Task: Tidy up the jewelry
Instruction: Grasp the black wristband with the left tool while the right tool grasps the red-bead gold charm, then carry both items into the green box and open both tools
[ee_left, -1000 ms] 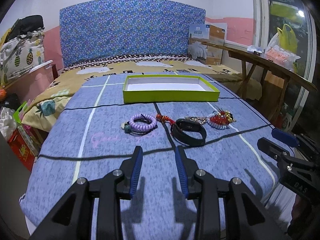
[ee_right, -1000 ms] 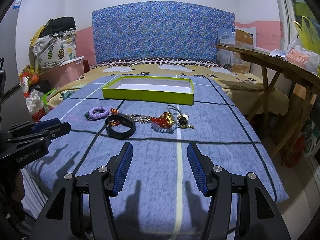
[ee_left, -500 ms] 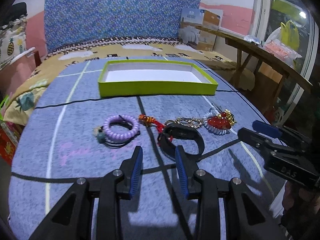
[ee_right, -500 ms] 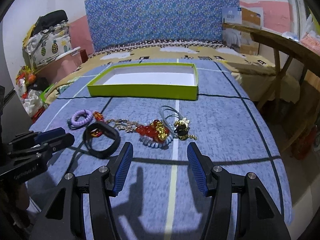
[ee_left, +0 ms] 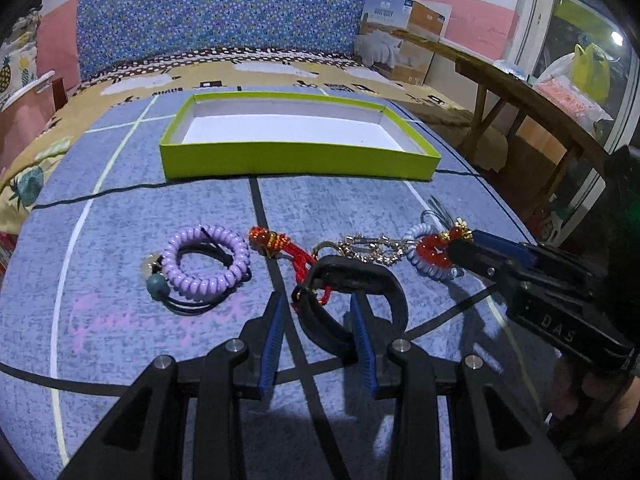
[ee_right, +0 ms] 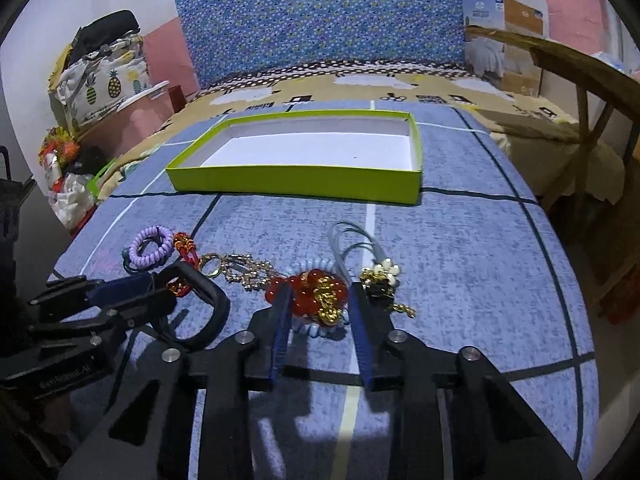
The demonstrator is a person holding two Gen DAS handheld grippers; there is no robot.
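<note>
A lime-green tray (ee_left: pixel 296 164) (ee_right: pixel 296 184) with a bare white floor lies on the blue bedcover, beyond a row of jewelry. From left to right the row holds a purple coil hair tie (ee_left: pixel 206 260) (ee_right: pixel 154 246), a red knotted cord (ee_left: pixel 272 240), a black wristband (ee_left: pixel 360 280) (ee_right: pixel 208 292), a gold chain (ee_left: pixel 368 246) and a red bead bracelet (ee_left: pixel 432 248) (ee_right: pixel 308 292). My left gripper (ee_left: pixel 318 320) is open and straddles the near side of the wristband. My right gripper (ee_right: pixel 320 312) has its jaws closing, with the red bead bracelet between them.
A black-and-gold charm (ee_right: pixel 380 280) lies just right of my right gripper. A wooden table (ee_left: pixel 520 92) stands to the right of the bed, with a cardboard box (ee_left: pixel 400 40) behind it. Bags (ee_right: pixel 100 80) are piled to the left. A blue patterned headboard (ee_left: pixel 224 12) closes the far end.
Both grippers have moved forward and down onto the jewelry row. The left now straddles the black wristband. The right jaws have narrowed around the red bead bracelet.
</note>
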